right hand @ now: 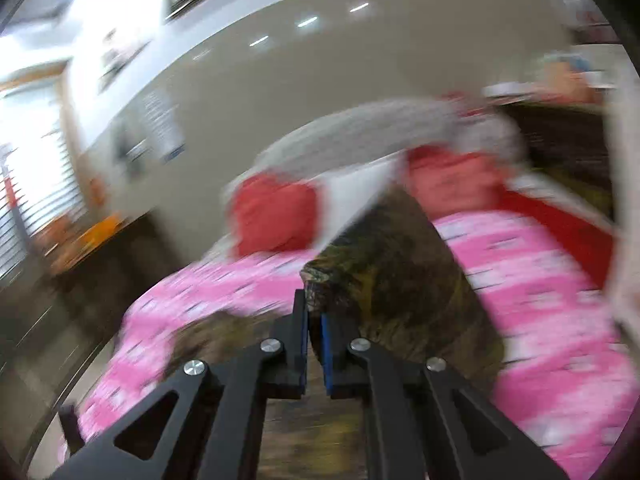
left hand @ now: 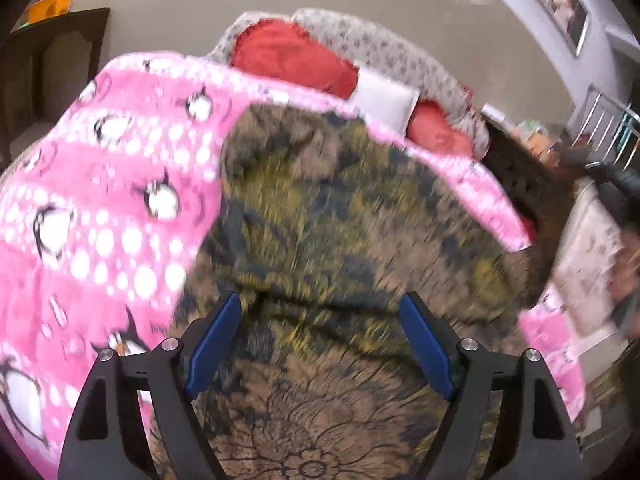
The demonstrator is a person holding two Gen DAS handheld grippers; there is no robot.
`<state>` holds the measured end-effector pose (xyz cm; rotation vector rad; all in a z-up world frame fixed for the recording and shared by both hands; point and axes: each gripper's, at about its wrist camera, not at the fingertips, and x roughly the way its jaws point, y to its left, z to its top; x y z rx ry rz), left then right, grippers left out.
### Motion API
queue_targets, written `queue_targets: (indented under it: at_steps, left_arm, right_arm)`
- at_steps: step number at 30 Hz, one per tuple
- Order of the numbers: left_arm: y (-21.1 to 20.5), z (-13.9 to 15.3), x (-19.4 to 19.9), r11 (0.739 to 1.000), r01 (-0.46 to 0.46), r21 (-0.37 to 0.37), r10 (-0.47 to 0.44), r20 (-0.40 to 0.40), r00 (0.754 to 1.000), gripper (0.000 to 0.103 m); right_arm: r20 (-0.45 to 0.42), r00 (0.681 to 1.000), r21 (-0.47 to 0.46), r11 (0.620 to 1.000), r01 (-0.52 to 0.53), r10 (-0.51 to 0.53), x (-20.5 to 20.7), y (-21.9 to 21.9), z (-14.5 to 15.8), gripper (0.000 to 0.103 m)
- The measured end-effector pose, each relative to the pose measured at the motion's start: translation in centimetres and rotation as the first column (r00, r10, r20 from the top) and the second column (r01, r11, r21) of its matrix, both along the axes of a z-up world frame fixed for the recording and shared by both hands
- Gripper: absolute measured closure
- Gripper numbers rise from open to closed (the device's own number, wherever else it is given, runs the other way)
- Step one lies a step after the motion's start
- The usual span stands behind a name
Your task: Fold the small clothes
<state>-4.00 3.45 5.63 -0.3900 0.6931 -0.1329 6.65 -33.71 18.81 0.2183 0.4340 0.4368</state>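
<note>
A brown, yellow and black patterned garment (left hand: 328,216) lies spread on a pink penguin blanket (left hand: 100,184). My left gripper (left hand: 320,308) is open just above its near part, blue pads wide apart with the cloth between and below them. In the right wrist view my right gripper (right hand: 314,312) is shut on an edge of the same garment (right hand: 384,264) and holds it lifted, so the cloth stretches up away from the pink blanket (right hand: 540,280). Both views are motion-blurred.
Red cushions (left hand: 292,56) and a white pillow (left hand: 384,100) lie at the far end of the bed against a grey patterned headboard (left hand: 380,48). A dark wooden cabinet (left hand: 52,64) stands at left. The bed edge falls away at right.
</note>
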Motion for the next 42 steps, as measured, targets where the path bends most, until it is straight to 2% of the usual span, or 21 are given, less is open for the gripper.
queue_targets:
  at_steps: [2, 5, 7, 8, 10, 13, 16, 18, 19, 21, 23, 26, 29, 31, 32, 33, 35, 38, 40, 42]
  left_arm:
    - [0.8, 1.1, 0.6, 0.996, 0.025, -0.083, -0.024, 0.016, 1.0, 0.039]
    - [1.3, 1.1, 2.4, 0.983, 0.04, -0.182, -0.044, -0.015, 0.999, 0.039]
    - [0.6, 0.7, 3.9, 0.977, 0.063, -0.202, -0.072, -0.039, 0.997, 0.039]
    - [0.0, 0.5, 4.7, 0.978, 0.076, -0.196, -0.087, -0.049, 0.995, 0.039]
    - [-1.5, 0.0, 6.6, 0.967, 0.133, -0.215, -0.15, -0.064, 0.987, 0.039]
    - [-3.7, -1.5, 9.4, 0.942, 0.191, -0.277, -0.232, -0.124, 0.965, 0.039]
    - [-5.9, -3.2, 11.4, 0.933, 0.204, -0.297, -0.271, -0.207, 0.94, 0.039]
    - [-6.7, -3.7, 11.4, 0.934, 0.199, -0.296, -0.267, -0.212, 0.94, 0.039]
    - [-6.7, -3.6, 11.1, 0.937, 0.194, -0.29, -0.258, -0.2, 0.945, 0.042]
    - [-6.5, -3.7, 10.9, 0.934, 0.18, -0.308, -0.244, -0.182, 0.953, 0.063]
    - [-6.1, -4.2, 11.1, 0.94, 0.134, -0.315, -0.209, -0.217, 0.954, 0.101]
    - [-5.4, -5.1, 11.4, 0.94, 0.069, -0.334, -0.164, -0.264, 0.95, 0.103]
    - [-6.1, -4.4, 10.5, 0.961, 0.078, -0.266, -0.145, -0.24, 0.96, 0.103]
    - [-6.9, -2.7, 9.5, 0.975, 0.131, -0.179, -0.166, -0.193, 0.967, 0.103]
    - [-7.2, -1.7, 9.0, 0.976, 0.161, -0.143, -0.184, -0.164, 0.969, 0.103]
    - [-7.4, -0.5, 8.4, 0.975, 0.192, -0.112, -0.206, -0.13, 0.97, 0.103]
    - [-7.2, 2.6, 6.9, 0.969, 0.242, -0.051, -0.244, -0.051, 0.968, 0.103]
    - [-5.3, 6.3, 5.5, 0.968, 0.251, 0.016, -0.251, 0.04, 0.967, 0.103]
    - [-3.3, 7.6, 4.9, 0.973, 0.226, 0.055, -0.23, 0.075, 0.97, 0.103]
    - [-0.7, 7.2, 5.1, 0.982, 0.16, 0.097, -0.166, 0.054, 0.985, 0.103]
  right_arm:
    - [-0.053, 0.991, -0.034, 0.991, -0.128, 0.126, 1.0, 7.0, -3.4, 0.098]
    - [-0.182, 0.96, -0.097, 0.967, -0.235, 0.214, 1.5, 13.8, -10.0, 0.098]
    - [-0.284, 0.929, -0.177, 0.939, -0.296, 0.239, 0.9, 17.5, -15.4, 0.097]
    - [-0.304, 0.923, -0.205, 0.93, -0.306, 0.237, 0.3, 18.2, -17.2, 0.097]
    - [-0.312, 0.92, -0.205, 0.929, -0.308, 0.236, -0.6, 18.5, -18.7, 0.097]
    - [-0.274, 0.931, -0.182, 0.938, -0.295, 0.24, -1.4, 17.3, -18.0, 0.097]
    - [-0.235, 0.939, -0.217, 0.928, -0.304, 0.252, -3.2, 16.7, -17.8, 0.097]
    - [-0.186, 0.95, -0.236, 0.927, -0.29, 0.25, -4.6, 16.8, -17.8, 0.097]
    - [-0.162, 0.956, -0.246, 0.928, -0.28, 0.246, -5.3, 16.7, -17.6, 0.097]
    - [-0.118, 0.966, -0.285, 0.924, -0.256, 0.231, -6.5, 16.9, -17.2, 0.097]
    - [-0.111, 0.967, -0.319, 0.913, -0.253, 0.229, -7.0, 17.2, -17.1, 0.097]
    - [-0.111, 0.964, -0.347, 0.9, -0.264, 0.24, -7.3, 17.7, -17.3, 0.097]
    - [-0.107, 0.964, -0.355, 0.896, -0.266, 0.244, -7.0, 18.6, -17.1, 0.095]
    - [-0.112, 0.97, -0.371, 0.896, -0.243, 0.217, -7.5, 18.1, -16.8, 0.085]
    - [-0.119, 0.975, -0.391, 0.893, -0.221, 0.189, -7.6, 17.8, -16.8, 0.061]
    - [-0.115, 0.979, -0.405, 0.892, -0.201, 0.169, -7.8, 17.3, -16.7, 0.047]
    - [-0.119, 0.985, -0.463, 0.87, -0.169, 0.128, -9.0, 15.9, -17.0, 0.047]
    - [-0.104, 0.992, -0.586, 0.801, -0.12, 0.073, -10.9, 14.4, -18.7, 0.047]
    - [-0.135, 0.989, -0.571, 0.812, -0.125, 0.058, -11.2, 13.7, -19.4, 0.047]
    - [-0.103, 0.994, -0.588, 0.803, -0.097, 0.044, -11.7, 14.0, -19.2, 0.047]
